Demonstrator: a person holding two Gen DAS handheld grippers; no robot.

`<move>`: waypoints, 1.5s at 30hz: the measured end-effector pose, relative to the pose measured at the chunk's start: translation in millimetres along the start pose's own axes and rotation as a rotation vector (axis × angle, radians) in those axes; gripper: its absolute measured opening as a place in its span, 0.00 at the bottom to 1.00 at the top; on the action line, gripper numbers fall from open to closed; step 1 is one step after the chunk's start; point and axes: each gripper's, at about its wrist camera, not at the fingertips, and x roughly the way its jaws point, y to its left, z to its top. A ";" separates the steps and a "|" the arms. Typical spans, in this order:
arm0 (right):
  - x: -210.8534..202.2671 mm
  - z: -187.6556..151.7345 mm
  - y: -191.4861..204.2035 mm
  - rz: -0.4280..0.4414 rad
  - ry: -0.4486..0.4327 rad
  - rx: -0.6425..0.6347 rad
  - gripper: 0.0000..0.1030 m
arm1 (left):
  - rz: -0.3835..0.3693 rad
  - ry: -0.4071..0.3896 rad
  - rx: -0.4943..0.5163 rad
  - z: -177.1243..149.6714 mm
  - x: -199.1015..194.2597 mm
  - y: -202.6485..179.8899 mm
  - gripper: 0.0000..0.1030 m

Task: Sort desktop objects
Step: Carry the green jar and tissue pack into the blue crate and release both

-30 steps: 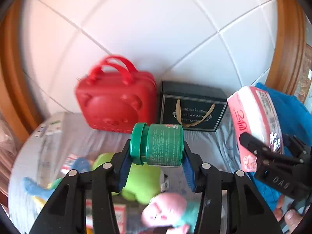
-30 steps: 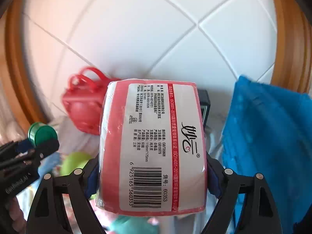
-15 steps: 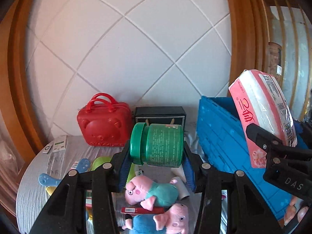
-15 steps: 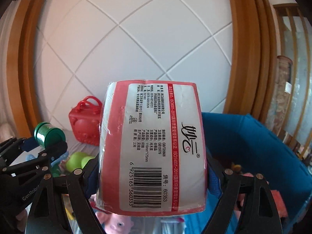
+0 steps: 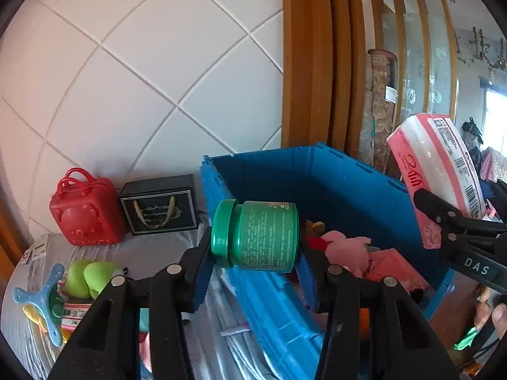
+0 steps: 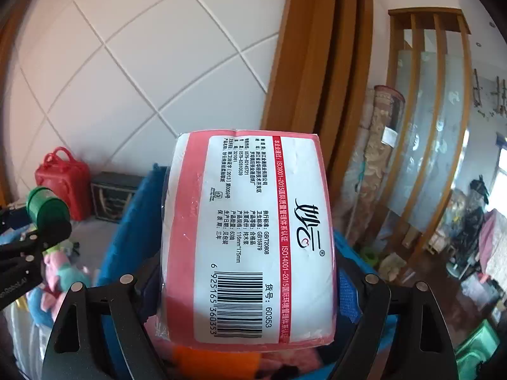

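Left wrist: red case [image 5: 84,209], black box [image 5: 159,204] beside blue crate [image 5: 317,174].

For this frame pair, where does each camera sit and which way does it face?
Left wrist: on the left tongs, looking along them at the green jar they grip, blue crate behind; fingertips show at the right edge.
Right wrist: on the right tongs, facing the tissue pack they grip; no body visible.
Shared: jar, pack, crate, red case, each other's tongs.

There was one green jar [image 5: 255,236], one tissue pack [image 6: 247,240], one blue crate [image 5: 317,177], one red case [image 5: 84,209] and one black box [image 5: 158,204].
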 end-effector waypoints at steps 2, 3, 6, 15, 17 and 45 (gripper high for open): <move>26.0 -8.1 -25.8 -0.015 0.049 -0.004 0.84 | -0.005 0.030 0.017 3.6 13.4 -28.7 0.45; 39.1 -12.1 -32.1 -0.017 0.065 -0.008 0.84 | -0.006 0.050 0.029 4.9 21.9 -43.8 0.45; 70.7 -28.8 -59.7 -0.029 0.116 -0.012 0.84 | -0.001 0.114 0.060 4.3 46.8 -80.8 0.45; 127.4 -58.7 -92.4 -0.056 0.192 -0.075 0.84 | 0.023 0.208 0.111 -4.4 82.6 -137.1 0.45; 134.9 -62.8 -95.3 -0.049 0.203 -0.082 0.84 | 0.034 0.213 0.104 -3.7 84.8 -139.2 0.45; 39.5 -66.4 -70.0 -0.013 0.132 -0.055 1.00 | 0.029 0.061 -0.019 -16.2 -2.3 -112.1 0.79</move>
